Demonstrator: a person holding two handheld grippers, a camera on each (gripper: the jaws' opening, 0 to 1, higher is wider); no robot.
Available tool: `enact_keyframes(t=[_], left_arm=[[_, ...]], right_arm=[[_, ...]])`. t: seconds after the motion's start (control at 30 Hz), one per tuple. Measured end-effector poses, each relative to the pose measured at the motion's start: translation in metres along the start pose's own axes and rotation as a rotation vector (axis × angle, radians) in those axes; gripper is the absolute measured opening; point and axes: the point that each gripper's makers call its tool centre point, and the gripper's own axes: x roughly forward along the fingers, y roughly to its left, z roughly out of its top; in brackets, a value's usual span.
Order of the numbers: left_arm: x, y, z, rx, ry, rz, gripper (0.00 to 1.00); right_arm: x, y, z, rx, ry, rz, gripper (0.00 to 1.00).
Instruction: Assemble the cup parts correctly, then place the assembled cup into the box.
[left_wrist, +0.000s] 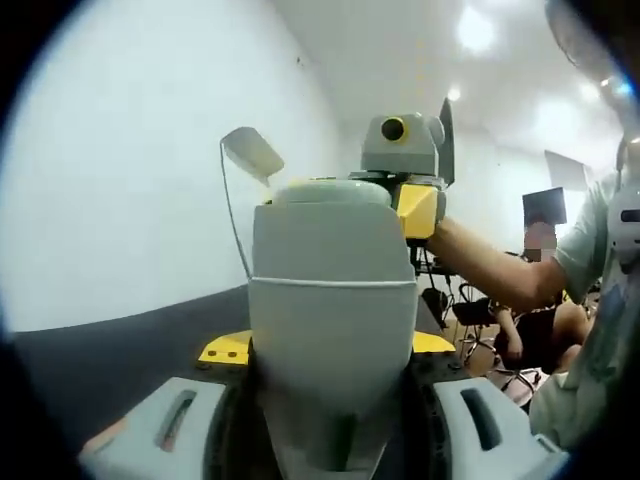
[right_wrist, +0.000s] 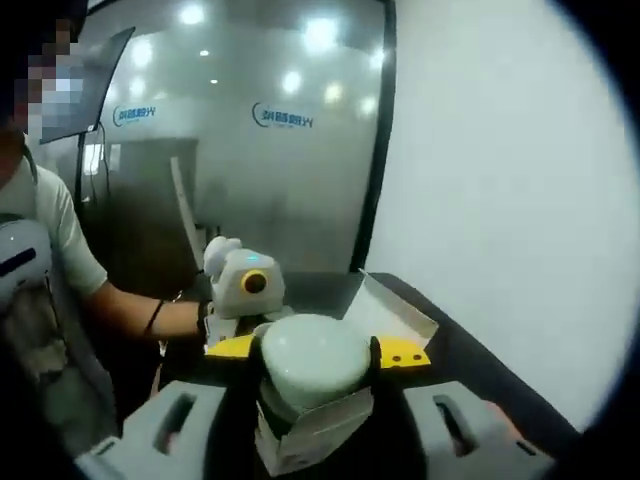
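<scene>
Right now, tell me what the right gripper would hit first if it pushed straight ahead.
The right gripper already holds the pale cup. Straight beyond it is the left gripper, probably first contact; depth is unclear.

You have the pale grey-green plastic cup body (left_wrist: 332, 330) upright in the left gripper view, tapering downward between the jaws, with a horizontal seam line across its upper part. On top sits the matching rounded pale lid (left_wrist: 332, 193), seated level on the rim. In the right gripper view you see that lid's smooth domed top (right_wrist: 314, 360). Behind it, the open white cardboard box (right_wrist: 392, 310) rests on the dark table, its flap raised.
</scene>
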Motion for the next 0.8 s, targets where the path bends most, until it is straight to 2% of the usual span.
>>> enact_keyframes(t=[0.13,0.23,0.27,0.3,0.33,0.37,0.4,0.43,0.73,0.8], left_arm=[[-0.001,0.000,0.000,0.001,-0.003,0.001,0.51],[-0.002,0.003,0.001,-0.010,-0.005,0.010,0.51],[-0.002,0.003,0.001,-0.009,-0.005,0.010,0.51],[-0.002,0.002,0.001,-0.008,-0.006,0.008,0.51],[-0.004,-0.002,-0.006,0.020,0.038,-0.013,0.51],[-0.004,0.001,-0.003,-0.004,0.030,-0.003,0.51],[0.000,0.004,0.005,0.014,-0.016,-0.001,0.51],[0.000,0.004,0.003,0.012,0.000,0.000,0.51],[-0.002,0.001,0.003,0.001,0.019,0.000,0.52],[-0.008,0.002,0.025,-0.048,-0.067,-0.002,0.56]], right_arm=[[0.000,0.000,-0.003,-0.025,0.021,0.008,0.41],[0.001,-0.001,-0.007,-0.143,0.049,-0.009,0.42],[0.003,0.002,-0.007,-0.120,0.044,-0.003,0.41],[0.002,0.000,-0.003,-0.094,0.031,-0.014,0.36],[0.000,-0.004,0.000,-0.070,0.013,-0.029,0.27],[-0.001,-0.005,0.002,-0.078,0.004,-0.030,0.26],[-0.003,-0.007,0.002,-0.075,-0.002,-0.035,0.27],[-0.005,-0.006,0.003,-0.056,-0.008,-0.025,0.27],[-0.021,0.002,0.017,-0.003,-0.088,0.020,0.30],[-0.027,0.004,0.020,0.004,-0.106,0.031,0.30]])
